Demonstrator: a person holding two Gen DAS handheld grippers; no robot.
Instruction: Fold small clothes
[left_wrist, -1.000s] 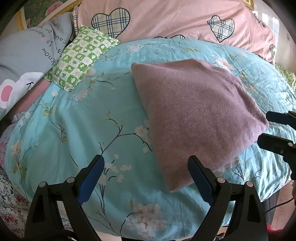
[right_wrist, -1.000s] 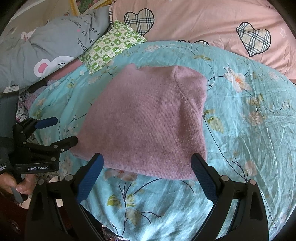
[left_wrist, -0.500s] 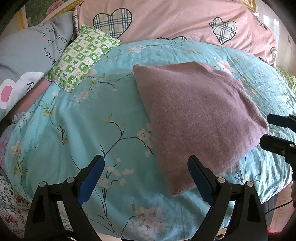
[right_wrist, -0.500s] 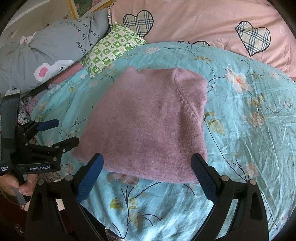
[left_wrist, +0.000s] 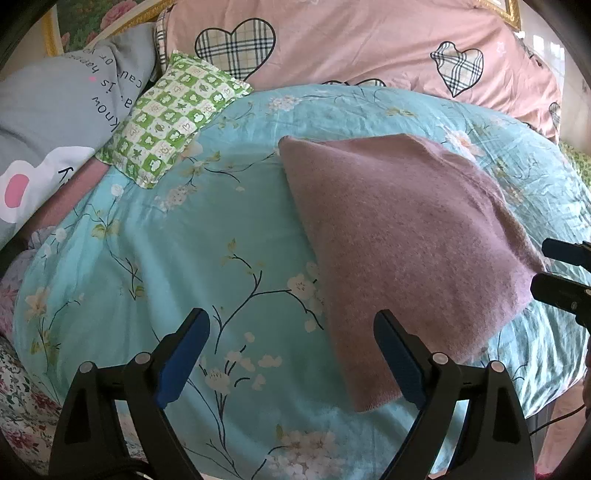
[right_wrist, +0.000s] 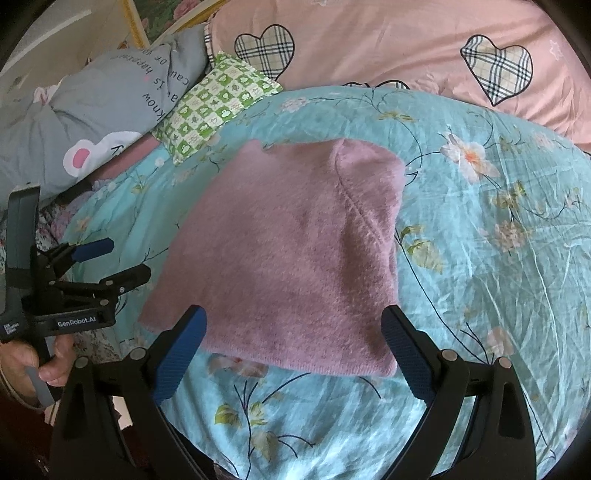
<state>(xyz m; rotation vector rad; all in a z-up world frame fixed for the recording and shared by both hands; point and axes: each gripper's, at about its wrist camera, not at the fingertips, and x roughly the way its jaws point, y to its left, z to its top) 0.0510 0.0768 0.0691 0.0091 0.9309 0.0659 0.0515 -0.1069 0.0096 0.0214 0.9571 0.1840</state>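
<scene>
A mauve knitted garment (left_wrist: 402, 243) (right_wrist: 295, 251) lies folded into a flat, roughly square shape on the turquoise flowered bedcover (left_wrist: 207, 236) (right_wrist: 498, 258). My left gripper (left_wrist: 291, 354) hovers open over the cover just left of the garment's near corner, holding nothing. It also shows at the left edge of the right wrist view, the left gripper (right_wrist: 110, 258) held by a hand (right_wrist: 44, 365). My right gripper (right_wrist: 295, 350) is open at the garment's near edge, empty. In the left wrist view the right gripper (left_wrist: 550, 266) sits beside the garment's right corner.
A green checked small pillow (left_wrist: 170, 114) (right_wrist: 218, 107) lies at the back left. Behind it are a grey printed pillow (left_wrist: 59, 110) and a pink quilt with plaid hearts (left_wrist: 369, 40). The bed's near edge falls away below both grippers.
Both grippers have drawn back slightly from the garment, staying open. The folded garment has not moved.
</scene>
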